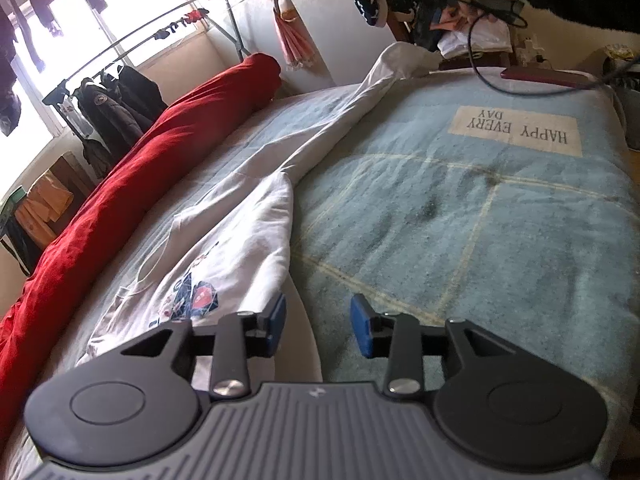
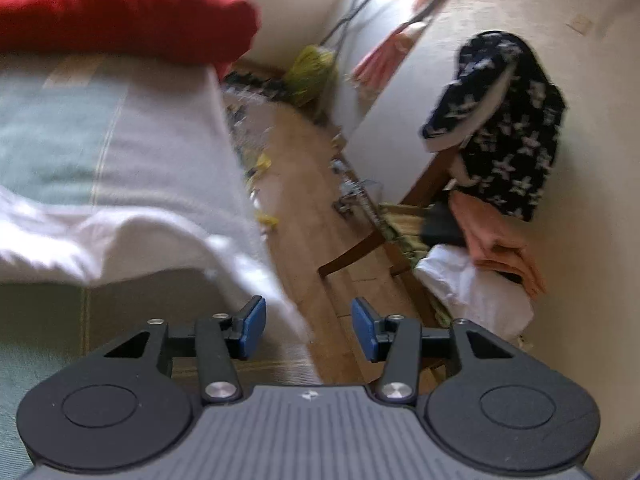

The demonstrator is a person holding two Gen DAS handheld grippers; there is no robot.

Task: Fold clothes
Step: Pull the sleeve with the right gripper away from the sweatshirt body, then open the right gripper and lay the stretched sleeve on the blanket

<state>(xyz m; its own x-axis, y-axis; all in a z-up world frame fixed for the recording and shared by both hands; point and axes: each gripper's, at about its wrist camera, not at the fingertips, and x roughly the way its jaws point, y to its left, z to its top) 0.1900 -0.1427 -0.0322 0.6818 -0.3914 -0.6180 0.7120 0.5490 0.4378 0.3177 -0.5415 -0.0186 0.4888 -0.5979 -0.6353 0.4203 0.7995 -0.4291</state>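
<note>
Garment: white printed top (image 1: 224, 264) is lying stretched along the bed (image 1: 460, 240), running from the near edge toward the far corner, partly on the blue checked blanket (image 1: 500, 216), partly on the paler sheet beside it.
Fold state: one long edge is lying turned over on itself near the print; the rest is trailing out narrow and rumpled. Judging by this, folding is barely started; no neat stack of this piece is showing.
Left tool: left tool (image 1: 318, 326) is hovering at the near edge of the bed, jaws apart, nothing between them; one blue pad is sitting just beside the hem of the top, and contact is hard to tell.
Right tool: right tool (image 2: 308, 328) is hanging past the side edge of the bed, over the wooden floor (image 2: 312, 208), jaws apart and empty; white cloth is drooping over that edge just beside it. View is blurred.
Surroundings: red rolled quilt (image 1: 132, 184) is lying along the far side edge; folded pieces are sitting on a chair (image 2: 476, 248) off the bed.
Remaining: probably flattening, bringing the long end back over the body, then squaring up.
</note>
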